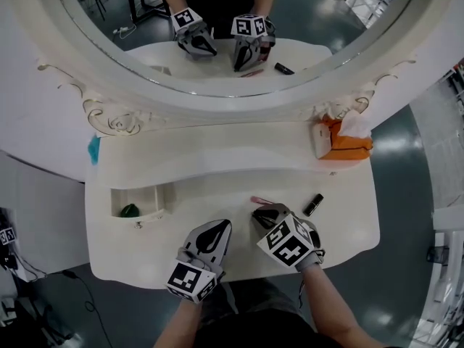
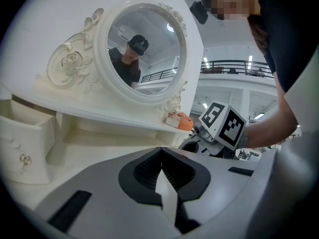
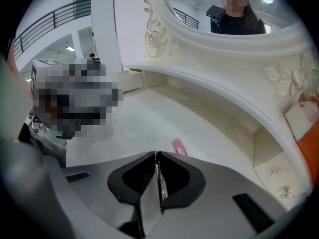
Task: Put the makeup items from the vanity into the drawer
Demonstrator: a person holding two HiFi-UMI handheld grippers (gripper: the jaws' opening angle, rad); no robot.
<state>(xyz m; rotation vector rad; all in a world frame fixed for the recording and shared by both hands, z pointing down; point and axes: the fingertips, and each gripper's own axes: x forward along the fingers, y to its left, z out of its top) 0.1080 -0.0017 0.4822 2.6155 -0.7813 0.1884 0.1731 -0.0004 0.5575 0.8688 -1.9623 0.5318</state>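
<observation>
Now, left gripper [image 1: 217,230]: hung over the near edge of the vanity, jaws clenched together with nothing between them, and it lay close to level.
Right gripper [image 1: 265,213]: sat just beside the left one and tipped steeply down at the tabletop. Its jaws were pressed to a thin slit, and nothing showed inside it.
Pink stick [image 1: 261,200]: lay flat on the vanity top [image 1: 196,187] just past the right gripper's tips. In the right gripper view it sat a touch to the right of the closed jaws, so it looked ungrasped.
Black tube [image 1: 312,204]: rested on the top near the pink stick, to its right and apart from it, with neither gripper on it.
Drawer [image 1: 148,196]: stood pulled open at the left of the top, well apart from both grippers.
Green item [image 1: 130,210]: a small thing lay inside the drawer toward its left end, too small to name.
Tissue box [image 1: 346,143]: orange, it sat on the back shelf at the right and did not look like makeup.
Mirror [image 1: 319,20]: at the very back, it reflected both grippers, the pink stick and the black tube.
Done so far: by the look of it, one piece at most was in the drawer.
Left to do: the pink stick and the black tube both had to cross to the drawer, so the job seemed under halfway. The right jaws would have to part before taking the pink stick.
</observation>
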